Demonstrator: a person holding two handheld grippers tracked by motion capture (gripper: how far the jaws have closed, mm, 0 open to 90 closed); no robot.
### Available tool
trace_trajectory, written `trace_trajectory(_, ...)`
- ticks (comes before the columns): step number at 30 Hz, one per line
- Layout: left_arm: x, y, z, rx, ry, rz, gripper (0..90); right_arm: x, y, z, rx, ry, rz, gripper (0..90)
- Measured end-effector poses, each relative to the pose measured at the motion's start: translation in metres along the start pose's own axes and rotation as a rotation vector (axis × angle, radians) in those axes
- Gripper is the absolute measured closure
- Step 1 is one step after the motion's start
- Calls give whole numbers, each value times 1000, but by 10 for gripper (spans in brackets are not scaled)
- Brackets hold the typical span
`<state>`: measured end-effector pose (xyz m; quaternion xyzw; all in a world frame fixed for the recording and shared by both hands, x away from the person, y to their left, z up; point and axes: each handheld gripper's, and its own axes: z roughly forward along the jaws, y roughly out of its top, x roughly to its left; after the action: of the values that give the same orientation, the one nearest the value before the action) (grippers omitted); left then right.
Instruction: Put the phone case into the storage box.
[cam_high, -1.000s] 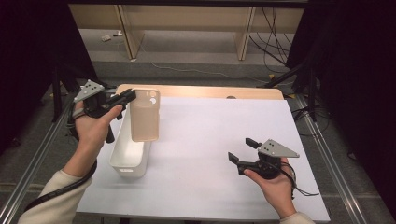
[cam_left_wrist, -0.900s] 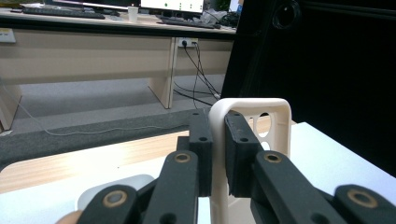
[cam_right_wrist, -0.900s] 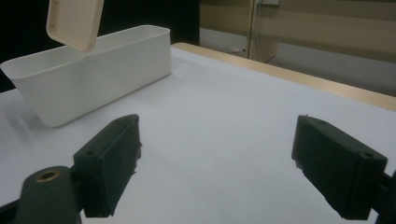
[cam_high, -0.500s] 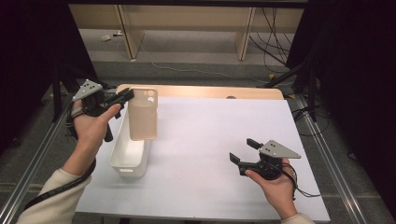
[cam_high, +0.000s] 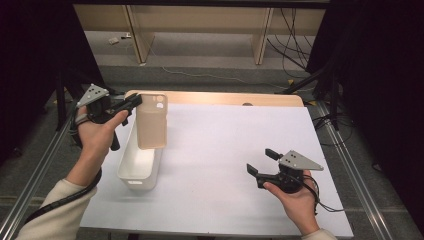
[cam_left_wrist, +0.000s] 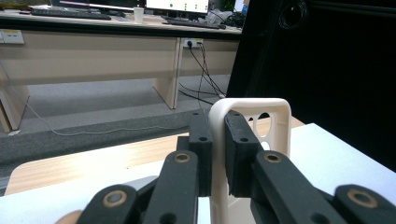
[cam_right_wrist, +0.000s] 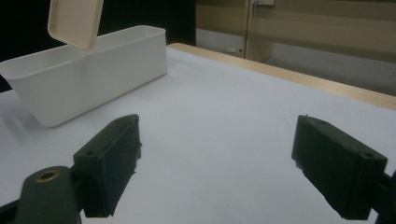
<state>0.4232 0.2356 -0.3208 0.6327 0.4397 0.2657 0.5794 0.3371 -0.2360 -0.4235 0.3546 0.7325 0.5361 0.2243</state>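
Note:
A beige phone case (cam_high: 151, 122) hangs upright above the white bin (cam_high: 131, 170), held by its top edge. My left gripper (cam_high: 134, 102) is shut on that edge; in the left gripper view the black pads (cam_left_wrist: 201, 147) clamp the phone case (cam_left_wrist: 278, 122) rim beside its camera cutout. My right gripper (cam_high: 264, 162) rests low over the white mat at the right front, jaws wide apart and empty. In the right gripper view its fingers (cam_right_wrist: 108, 167) frame bare mat, with the white bin (cam_right_wrist: 84, 79) and the lower end of the phone case (cam_right_wrist: 74, 21) beyond.
The white mat (cam_high: 225, 145) covers a wooden table whose far edge (cam_high: 225, 97) shows as a tan strip. Metal frame rails (cam_high: 350, 165) run along both sides. Desks and floor cables lie beyond the table.

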Motion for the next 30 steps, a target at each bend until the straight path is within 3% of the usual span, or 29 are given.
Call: trace_trajectory(30, 13, -1, 1, 0, 19, 15, 823, 0, -1, 0, -13, 7, 9, 167)
